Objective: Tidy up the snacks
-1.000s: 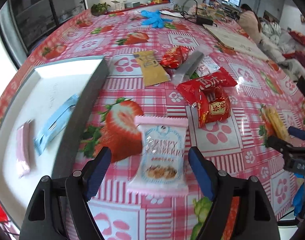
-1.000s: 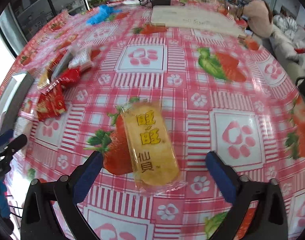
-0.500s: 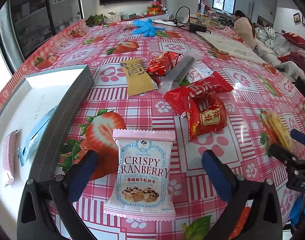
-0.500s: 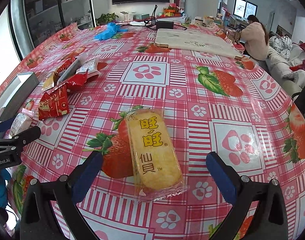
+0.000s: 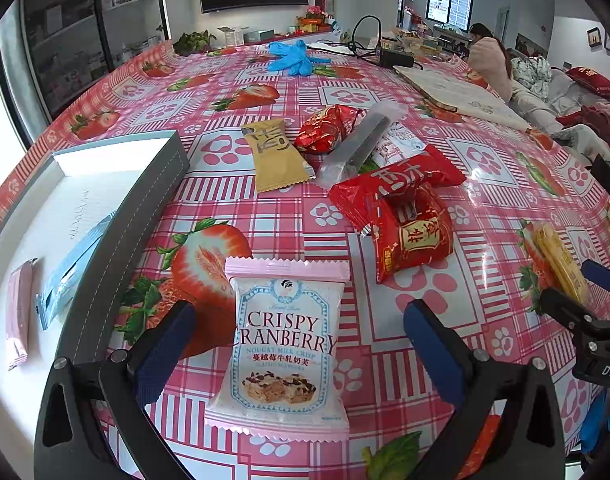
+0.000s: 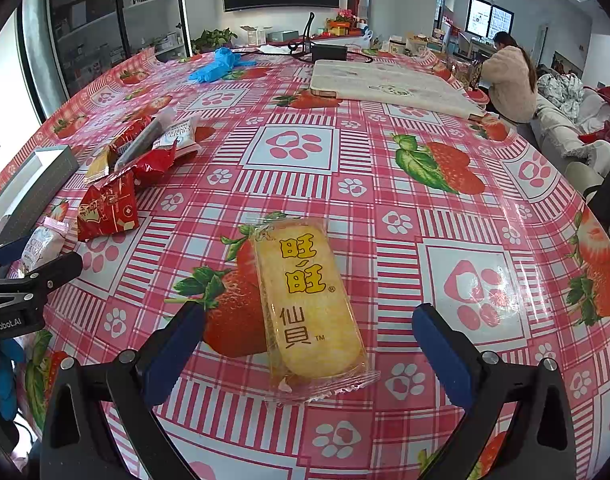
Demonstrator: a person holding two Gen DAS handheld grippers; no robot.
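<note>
Two tongs: left tongs and right tongs both spread wide, grasping nothing.
Cranberry packet: flat between left pads.
Rice cracker: between right pads.
Risk: slick wrappers probably slip sideways on closing.

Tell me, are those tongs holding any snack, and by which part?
Nothing is held. The left tongs stand open around the cranberry nougat packet; the right tongs stand open around the rice cracker packet.

Tablecloth – pink-red plaid, white paw-print squares, red strawberries with green leaves. Cranberry nougat pack – pale blue-white, pink edges, dark red lettering. Rice cracker pack clear, golden yellow, yellow characters. Red foil packets, tan sachet, blue gloves. Gripper pads dark blue.
</note>
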